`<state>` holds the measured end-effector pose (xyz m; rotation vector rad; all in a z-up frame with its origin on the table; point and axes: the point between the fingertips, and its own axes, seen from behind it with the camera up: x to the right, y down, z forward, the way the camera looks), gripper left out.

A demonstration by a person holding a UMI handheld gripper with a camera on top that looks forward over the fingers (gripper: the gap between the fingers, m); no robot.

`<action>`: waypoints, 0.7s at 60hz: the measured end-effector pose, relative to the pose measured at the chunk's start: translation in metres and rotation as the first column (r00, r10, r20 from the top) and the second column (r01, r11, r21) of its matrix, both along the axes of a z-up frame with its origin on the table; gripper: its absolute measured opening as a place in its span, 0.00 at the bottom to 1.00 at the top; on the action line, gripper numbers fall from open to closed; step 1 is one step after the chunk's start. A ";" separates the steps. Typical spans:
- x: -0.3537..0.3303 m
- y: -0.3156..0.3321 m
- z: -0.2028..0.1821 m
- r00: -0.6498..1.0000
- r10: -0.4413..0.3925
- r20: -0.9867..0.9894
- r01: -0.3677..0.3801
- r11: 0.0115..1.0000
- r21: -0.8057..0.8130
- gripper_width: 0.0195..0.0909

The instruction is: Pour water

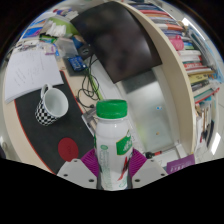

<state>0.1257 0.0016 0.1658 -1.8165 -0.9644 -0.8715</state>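
Note:
A white plastic bottle [112, 145] with a green cap and green label stands upright between my fingers, lifted above the desk. My gripper [112, 166] is shut on the bottle, its purple pads [92, 161] pressing on both sides of the body. A white mug [52, 103] with a black checkered band and a handle stands on the dark desk mat [45, 140], to the left of the bottle and beyond my fingers. The mug's opening faces up and tilts toward the left.
Papers [28, 72] lie on the desk behind the mug. A dark monitor [125, 40] with cables stands further back. A bookshelf [195, 60] full of books runs along the right. A small red object [66, 149] sits near the left finger.

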 end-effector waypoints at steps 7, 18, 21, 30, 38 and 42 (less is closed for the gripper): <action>-0.022 0.018 -0.007 0.980 0.069 0.184 -0.060 0.997 -0.056 0.23; -0.046 0.042 -0.021 0.884 0.153 0.442 -0.112 0.987 -0.119 0.23; -0.049 0.046 -0.026 0.840 0.179 0.513 -0.125 0.982 -0.139 0.23; -0.056 0.056 -0.036 0.725 0.234 0.648 -0.149 0.972 -0.184 0.24; -0.052 0.054 -0.045 0.733 0.220 0.644 -0.116 0.973 -0.200 0.23; -0.055 0.050 -0.048 0.784 0.206 0.586 -0.111 0.975 -0.194 0.24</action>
